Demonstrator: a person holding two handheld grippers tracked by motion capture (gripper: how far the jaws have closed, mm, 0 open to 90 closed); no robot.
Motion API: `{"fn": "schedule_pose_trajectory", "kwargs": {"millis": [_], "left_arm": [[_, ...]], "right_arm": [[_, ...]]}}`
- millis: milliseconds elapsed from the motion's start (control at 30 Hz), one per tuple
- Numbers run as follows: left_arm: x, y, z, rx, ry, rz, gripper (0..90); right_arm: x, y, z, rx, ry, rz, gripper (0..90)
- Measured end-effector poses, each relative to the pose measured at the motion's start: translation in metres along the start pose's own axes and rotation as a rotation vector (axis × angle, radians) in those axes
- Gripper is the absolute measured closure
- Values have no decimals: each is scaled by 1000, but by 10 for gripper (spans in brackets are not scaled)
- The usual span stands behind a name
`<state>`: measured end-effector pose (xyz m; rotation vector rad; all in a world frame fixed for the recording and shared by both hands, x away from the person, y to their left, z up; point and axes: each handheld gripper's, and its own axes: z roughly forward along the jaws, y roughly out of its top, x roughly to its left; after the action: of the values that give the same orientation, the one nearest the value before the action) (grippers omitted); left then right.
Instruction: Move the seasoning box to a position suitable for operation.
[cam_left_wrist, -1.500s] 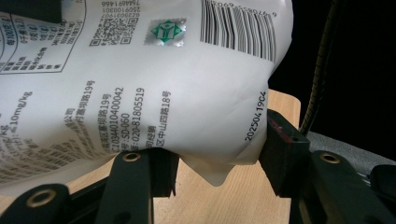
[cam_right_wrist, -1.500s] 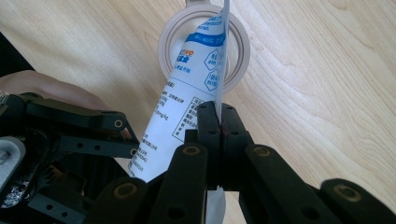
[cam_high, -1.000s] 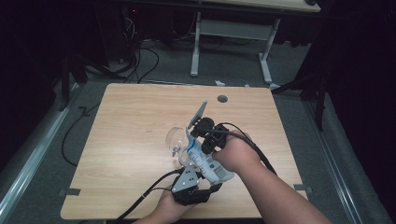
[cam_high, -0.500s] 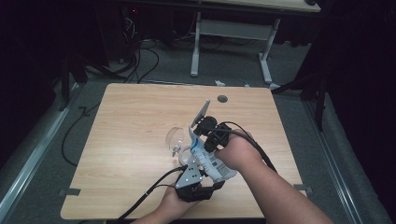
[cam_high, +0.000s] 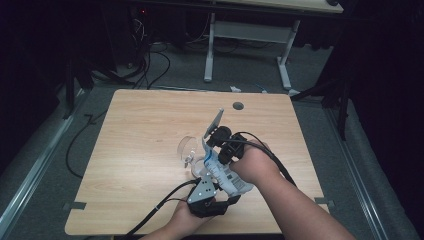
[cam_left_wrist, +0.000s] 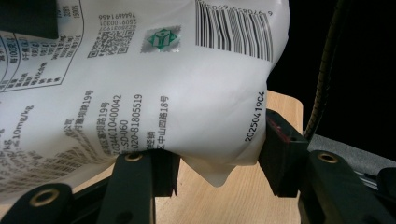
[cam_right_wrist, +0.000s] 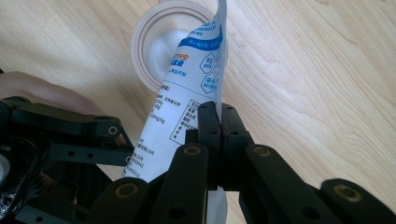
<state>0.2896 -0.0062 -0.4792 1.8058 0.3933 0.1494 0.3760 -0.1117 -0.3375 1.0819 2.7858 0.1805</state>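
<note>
Both my grippers clamp one white printed bag (cam_right_wrist: 187, 107) | left gripper (cam_left_wrist: 219, 163) — its bottom; right gripper (cam_right_wrist: 219, 126) — an edge | mouth tilted over what looks like a clear cup (cam_right_wrist: 159, 46) on the table (cam_high: 140, 130)

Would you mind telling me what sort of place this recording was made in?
Probably a lab or workshop recording bay, not a home: a bare wooden table on grey floor, loose cables trailing behind it, a metal desk frame beyond, and dark surroundings.
</note>
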Motion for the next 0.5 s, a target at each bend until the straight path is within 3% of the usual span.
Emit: {"fn": "schedule_pose_trajectory", "kwargs": {"millis": [500], "left_arm": [[1, 0, -2, -9, 2, 9, 540]], "right_arm": [[3, 2, 0, -5, -9, -4, 900]]}}
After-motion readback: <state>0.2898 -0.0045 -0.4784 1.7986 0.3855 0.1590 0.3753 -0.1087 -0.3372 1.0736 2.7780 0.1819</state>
